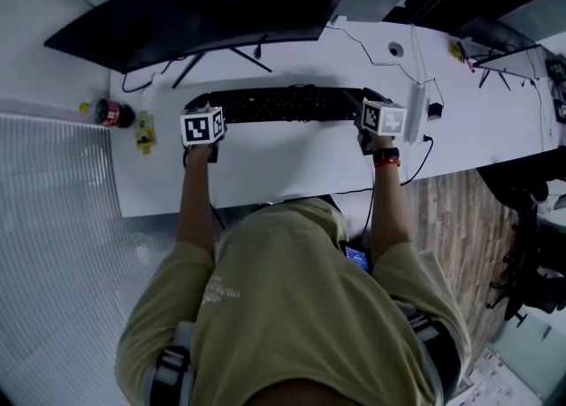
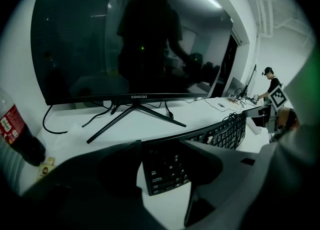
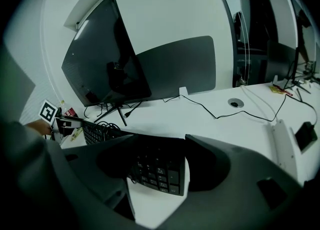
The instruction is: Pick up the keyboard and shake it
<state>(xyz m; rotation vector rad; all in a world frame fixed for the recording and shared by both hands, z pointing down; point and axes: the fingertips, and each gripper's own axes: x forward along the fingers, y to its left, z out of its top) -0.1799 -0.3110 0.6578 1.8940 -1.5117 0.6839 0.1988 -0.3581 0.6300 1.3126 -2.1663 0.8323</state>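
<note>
A long black keyboard (image 1: 283,103) lies crosswise in front of the monitor, over the white desk (image 1: 265,174). My left gripper (image 1: 198,105) is shut on its left end, and the end keys (image 2: 165,166) sit between the two dark jaws. My right gripper (image 1: 371,100) is shut on the right end, where the number pad (image 3: 157,171) fills the gap between its jaws. In both gripper views the keyboard looks tilted and a little above the desk. Its cable hangs under it.
A wide curved monitor (image 1: 212,6) on a V-shaped stand (image 2: 135,111) stands just behind the keyboard. A cola bottle (image 1: 113,113) lies at the desk's left end. A white power strip (image 1: 416,99), thin cables and a cable hole (image 1: 395,49) are to the right.
</note>
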